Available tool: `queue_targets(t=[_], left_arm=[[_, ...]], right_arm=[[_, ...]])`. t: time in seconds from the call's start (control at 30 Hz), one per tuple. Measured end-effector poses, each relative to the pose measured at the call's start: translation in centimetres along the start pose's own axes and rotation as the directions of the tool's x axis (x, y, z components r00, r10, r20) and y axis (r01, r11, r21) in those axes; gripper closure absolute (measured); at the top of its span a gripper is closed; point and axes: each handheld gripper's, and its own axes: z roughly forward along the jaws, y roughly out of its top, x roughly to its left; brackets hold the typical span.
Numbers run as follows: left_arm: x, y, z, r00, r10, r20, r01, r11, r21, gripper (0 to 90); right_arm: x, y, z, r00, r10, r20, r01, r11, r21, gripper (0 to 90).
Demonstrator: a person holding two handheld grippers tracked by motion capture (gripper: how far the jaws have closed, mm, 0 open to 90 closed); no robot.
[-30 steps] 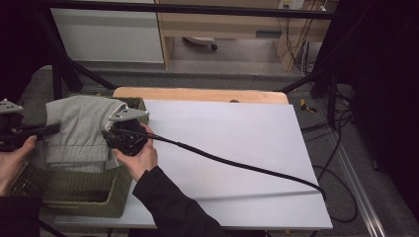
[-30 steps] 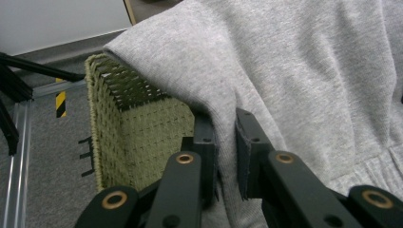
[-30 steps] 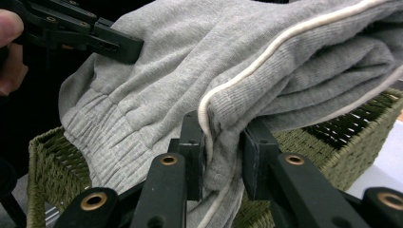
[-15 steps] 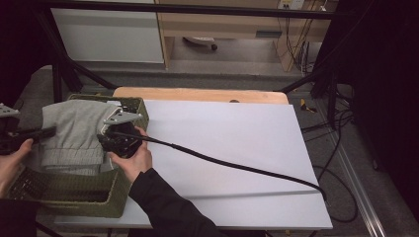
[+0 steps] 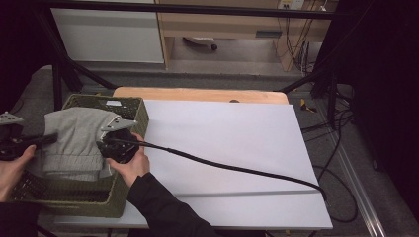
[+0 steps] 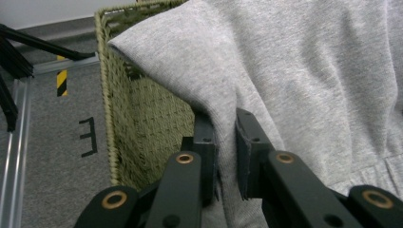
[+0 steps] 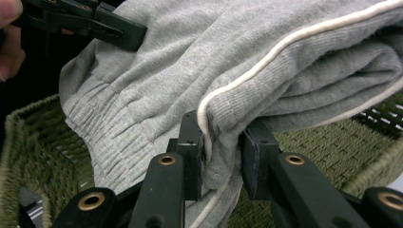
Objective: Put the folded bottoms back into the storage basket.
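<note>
A folded grey sweatshirt (image 5: 74,140) hangs low over a green woven basket (image 5: 129,104) at the table's left edge. My left gripper (image 5: 47,140) is shut on its left edge; in the left gripper view the grey fabric (image 6: 294,80) is pinched between the black jaws of that gripper (image 6: 226,142), with the basket wall (image 6: 142,118) beyond. My right gripper (image 5: 106,143) is shut on the garment's right edge. In the right gripper view the folded cloth (image 7: 266,61) with white piping sits clamped in the right gripper (image 7: 221,152), and the left gripper (image 7: 119,28) shows at top left.
A white table top (image 5: 232,148) lies to the right of the basket, with a wooden board (image 5: 197,94) along its far edge. A black cable (image 5: 232,168) trails from the right gripper across the table. Cabinets and loose cables stand on the floor beyond.
Both grippers have come down with the sweatshirt, which now hangs lower over the basket, and they have shifted slightly toward the near side.
</note>
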Motion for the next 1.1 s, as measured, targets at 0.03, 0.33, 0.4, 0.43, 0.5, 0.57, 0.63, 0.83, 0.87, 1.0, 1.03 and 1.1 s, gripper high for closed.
queue_targets(t=[0.03, 0.33, 0.4, 0.43, 0.5, 0.57, 0.63, 0.83, 0.87, 1.0, 1.03, 1.1], left_arm=[[0.1, -0.2, 0.2, 1.0, -0.002, 0.001, 0.002, 1.0, 0.006, 80.6], [0.5, -1.5, 1.8, 0.9997, -0.025, 0.003, 0.025, 0.9991, 0.035, 80.5], [0.6, -1.7, 2.0, 0.9995, -0.031, 0.004, 0.03, 0.9987, 0.042, 80.3], [0.6, -1.7, 2.2, 0.9993, -0.036, 0.001, 0.036, 0.998, 0.051, 80.0], [0.7, -1.8, 2.5, 0.9989, -0.044, -0.013, 0.045, 0.9967, 0.067, 77.2], [0.8, -1.9, 2.7, 0.9978, -0.063, -0.017, 0.064, 0.9956, 0.068, 64.2], [0.7, -1.9, 2.6, 0.9972, -0.074, -0.014, 0.074, 0.9961, 0.048, 55.7], [-0.2, -1.4, 2.4, 0.9985, -0.053, -0.015, 0.054, 0.9981, 0.031, 36.3], [-0.4, -1.4, 2.5, 0.9986, -0.053, -0.007, 0.053, 0.9981, 0.031, 33.7], [-1.1, -1.3, 2.5, 0.9989, -0.045, 0.014, 0.045, 0.9988, 0.017, 24.9], [-1.3, -1.3, 2.6, 0.9989, -0.045, 0.014, 0.045, 0.9989, 0.012, 21.8], [-1.6, -1.2, 2.6, 0.9991, -0.04, 0.015, 0.04, 0.9991, 0.012, 15.1]], right_arm=[[0.0, -0.1, 0.1, 1.0, 0.003, 0.002, -0.003, 1.0, 0.004, 72.8], [-0.2, -1.1, 1.2, 0.9999, -0.006, 0.009, 0.005, 0.999, 0.034, 72.5], [-0.2, -1.3, 1.4, 0.9999, -0.007, 0.011, 0.006, 0.999, 0.044, 71.3], [-0.2, -1.4, 1.5, 0.9999, -0.006, 0.009, 0.006, 0.999, 0.05, 69.1], [-0.3, -1.6, 1.7, 0.9999, -0.008, 0.009, 0.007, 0.997, 0.078, 61.0], [-0.4, -1.8, 1.8, 0.9998, -0.016, 0.01, 0.015, 0.993, 0.116, 52.9], [-0.4, -1.9, 1.5, 0.9987, -0.045, 0.025, 0.042, 0.994, 0.097, 43.2], [-0.8, -1.1, -0.2, 0.9971, -0.061, 0.046, 0.057, 0.995, 0.08, 18.9], [-0.9, -1.0, -0.5, 0.9969, -0.065, 0.045, 0.061, 0.995, 0.08, 17.7], [-1.5, -1.0, -1.9, 0.9943, -0.093, 0.053, 0.089, 0.993, 0.075, 12.4], [-1.7, -1.1, -2.2, 0.9944, -0.093, 0.051, 0.088, 0.993, 0.078, 11.4], [-2.1, -1.2, -2.9, 0.9946, -0.09, 0.052, 0.086, 0.993, 0.087, 8.9]])
